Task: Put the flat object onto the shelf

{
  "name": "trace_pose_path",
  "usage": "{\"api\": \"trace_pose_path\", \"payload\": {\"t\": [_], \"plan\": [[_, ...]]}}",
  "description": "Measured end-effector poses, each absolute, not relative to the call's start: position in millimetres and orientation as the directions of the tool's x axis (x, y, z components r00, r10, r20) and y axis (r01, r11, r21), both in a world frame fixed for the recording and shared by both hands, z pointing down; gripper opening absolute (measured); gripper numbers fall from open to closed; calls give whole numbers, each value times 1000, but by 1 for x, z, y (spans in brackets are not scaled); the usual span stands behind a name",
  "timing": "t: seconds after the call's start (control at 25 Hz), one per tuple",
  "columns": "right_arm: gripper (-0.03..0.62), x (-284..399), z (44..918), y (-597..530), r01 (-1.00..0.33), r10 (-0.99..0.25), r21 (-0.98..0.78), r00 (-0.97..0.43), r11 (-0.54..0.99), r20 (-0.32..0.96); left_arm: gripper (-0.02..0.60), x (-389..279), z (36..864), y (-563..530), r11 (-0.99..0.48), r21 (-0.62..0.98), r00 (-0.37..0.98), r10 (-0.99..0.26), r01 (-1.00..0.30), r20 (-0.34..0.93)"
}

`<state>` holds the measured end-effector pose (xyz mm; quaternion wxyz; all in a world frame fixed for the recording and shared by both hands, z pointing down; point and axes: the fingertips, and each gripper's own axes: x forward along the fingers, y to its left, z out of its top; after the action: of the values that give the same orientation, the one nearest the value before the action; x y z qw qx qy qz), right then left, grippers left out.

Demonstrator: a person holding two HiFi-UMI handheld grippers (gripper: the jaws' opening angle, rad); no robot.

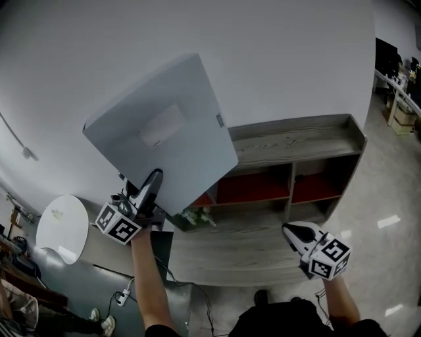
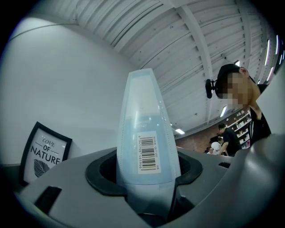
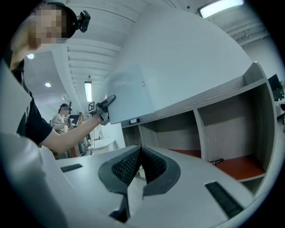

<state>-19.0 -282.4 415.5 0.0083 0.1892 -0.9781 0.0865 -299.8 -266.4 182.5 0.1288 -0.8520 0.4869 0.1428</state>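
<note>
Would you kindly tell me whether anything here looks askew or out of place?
Only the flat object: it is tilted in mid-air, clamped at one edge by the left claw, not yet on the shelf. Nothing looks spilled or damaged.

Lit evenly, cool and slightly dim. Glared from ceiling lamp (image 3: 221,7); reflected on floor (image 1: 388,222). Bent strongly at edges, vignetted black in gripper-view corners.

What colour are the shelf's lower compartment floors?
The compartment floors are red, inside the grey wood-grain shelf; clearest in the head view.
</note>
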Motion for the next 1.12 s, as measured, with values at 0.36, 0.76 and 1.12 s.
{"api": "trace_pose_path", "payload": {"t": [0.36, 0.76, 1.12], "plan": [[12, -45, 426, -288, -440, -435, -180, -898, 879, 70, 279, -331, 175, -315, -590, -113, 589, -731, -799, -345], [12, -54, 426, -294, -486, -480, -183, -874, 854, 80, 281, -346, 184, -357, -655, -131, 660, -689, -744, -299], [12, -60, 429, -294, -492, -483, -179, -871, 852, 93, 296, -361, 192, -374, -683, -103, 676, -670, -723, -307]]}}
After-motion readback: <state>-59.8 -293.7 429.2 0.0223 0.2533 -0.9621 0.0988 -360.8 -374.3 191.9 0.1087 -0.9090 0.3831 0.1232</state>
